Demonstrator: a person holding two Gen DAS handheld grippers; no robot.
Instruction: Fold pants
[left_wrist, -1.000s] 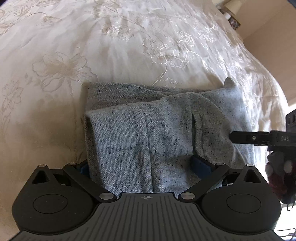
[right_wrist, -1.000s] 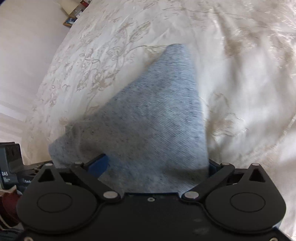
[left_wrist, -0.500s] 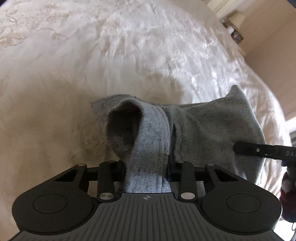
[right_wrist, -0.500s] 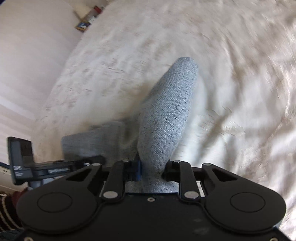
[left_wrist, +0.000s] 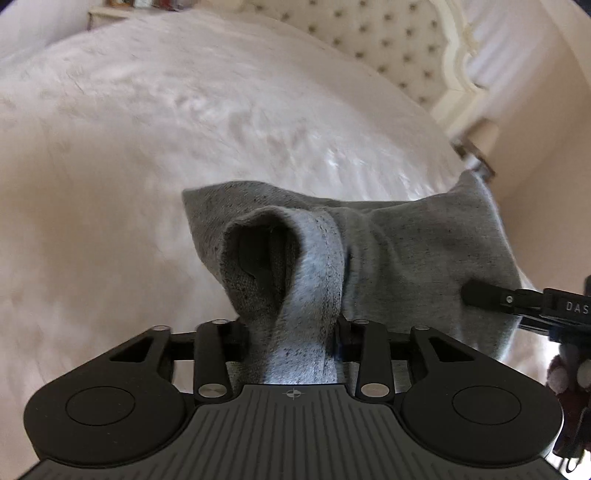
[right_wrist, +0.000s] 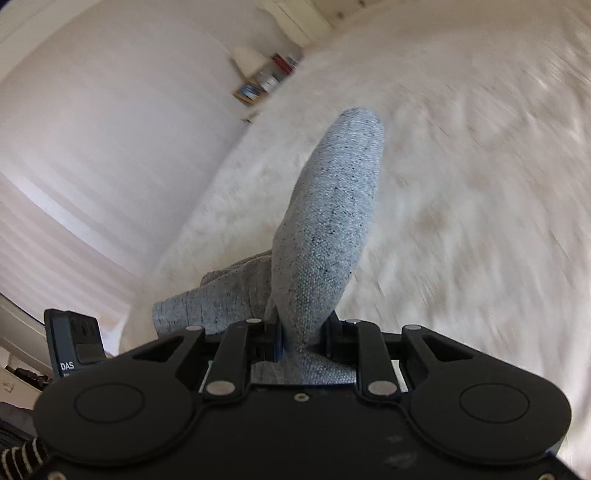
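The grey speckled pants (left_wrist: 406, 251) hang bunched above the cream bedspread (left_wrist: 166, 129), lifted at two ends. My left gripper (left_wrist: 291, 325) pinches a thick rolled fold of them; its jaws are opening slightly, with the cloth still pressed between the pads. The right gripper (left_wrist: 517, 302) shows at the right edge of the left wrist view. In the right wrist view, my right gripper (right_wrist: 301, 332) is shut on a narrow fold of the pants (right_wrist: 332, 221), which stands up from the jaws. The left gripper (right_wrist: 74, 343) shows at the lower left there.
A tufted headboard (left_wrist: 388, 44) and a bedside lamp (left_wrist: 480, 136) stand beyond the bed. In the right wrist view a low shelf with books (right_wrist: 266, 81) sits by a pale wall (right_wrist: 110, 129). A striped sleeve (right_wrist: 22, 454) shows at the lower left.
Both grippers went from wide open around the flat pants to shut on folds of cloth. Both then rose and tilted up, lifting the pants off the bedspread.
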